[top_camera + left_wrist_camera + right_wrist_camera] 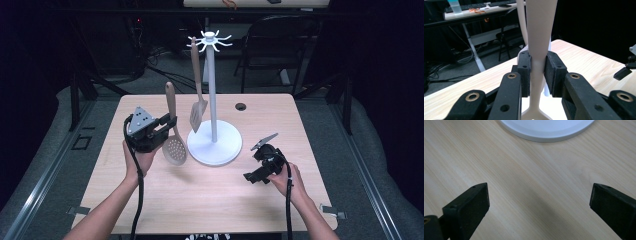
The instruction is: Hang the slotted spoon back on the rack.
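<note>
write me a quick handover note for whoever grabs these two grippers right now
Left gripper: shut on the handle of the slotted spoon, held upright just left of the rack's base, bowl end down.
Right gripper: open, holding nothing, low over the table to the right of the base.
Done: the spatula already hangs from a hook at the top of the rack.
Left: probably lift the spoon and hang it on a free hook.
</note>
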Motion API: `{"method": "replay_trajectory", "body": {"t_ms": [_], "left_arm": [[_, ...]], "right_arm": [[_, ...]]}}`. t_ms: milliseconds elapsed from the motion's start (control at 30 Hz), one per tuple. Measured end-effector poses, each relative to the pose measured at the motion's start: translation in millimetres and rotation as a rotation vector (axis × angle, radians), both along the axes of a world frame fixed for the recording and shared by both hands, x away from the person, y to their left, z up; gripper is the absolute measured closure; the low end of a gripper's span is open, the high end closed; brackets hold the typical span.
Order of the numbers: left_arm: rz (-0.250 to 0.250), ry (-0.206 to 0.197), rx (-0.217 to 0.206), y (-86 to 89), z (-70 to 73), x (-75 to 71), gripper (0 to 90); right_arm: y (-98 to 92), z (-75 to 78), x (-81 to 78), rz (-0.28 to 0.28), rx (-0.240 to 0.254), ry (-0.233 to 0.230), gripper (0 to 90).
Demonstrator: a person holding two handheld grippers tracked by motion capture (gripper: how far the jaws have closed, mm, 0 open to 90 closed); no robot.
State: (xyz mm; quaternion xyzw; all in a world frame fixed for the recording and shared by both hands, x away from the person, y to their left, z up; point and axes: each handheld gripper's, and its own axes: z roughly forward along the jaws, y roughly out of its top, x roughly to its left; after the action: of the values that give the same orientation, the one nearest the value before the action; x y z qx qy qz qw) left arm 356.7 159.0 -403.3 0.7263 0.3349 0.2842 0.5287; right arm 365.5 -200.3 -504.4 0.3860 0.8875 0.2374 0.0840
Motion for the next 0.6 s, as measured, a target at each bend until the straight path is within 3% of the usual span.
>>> {"method": "replay_trajectory", "body": {"t_ms": [267,300,600], "left_arm": [[-0.015,0.0,0.005,-8.5,2.8,5.9,75.7],[-0.015,-0.002,0.002,-10.5,3.3,7.1,75.7],[-0.023,-0.007,0.005,-16.7,5.8,10.6,75.7]], "right_arm": [[0.0,-0.1,-0.3,-0.005,0.009,0.003,2.1],[0.6,-1.3,-0.8,-0.015,0.027,-0.001,2.2],[0.0,-0.3,-0.2,-0.005,0.009,0.004,2.1]]}}
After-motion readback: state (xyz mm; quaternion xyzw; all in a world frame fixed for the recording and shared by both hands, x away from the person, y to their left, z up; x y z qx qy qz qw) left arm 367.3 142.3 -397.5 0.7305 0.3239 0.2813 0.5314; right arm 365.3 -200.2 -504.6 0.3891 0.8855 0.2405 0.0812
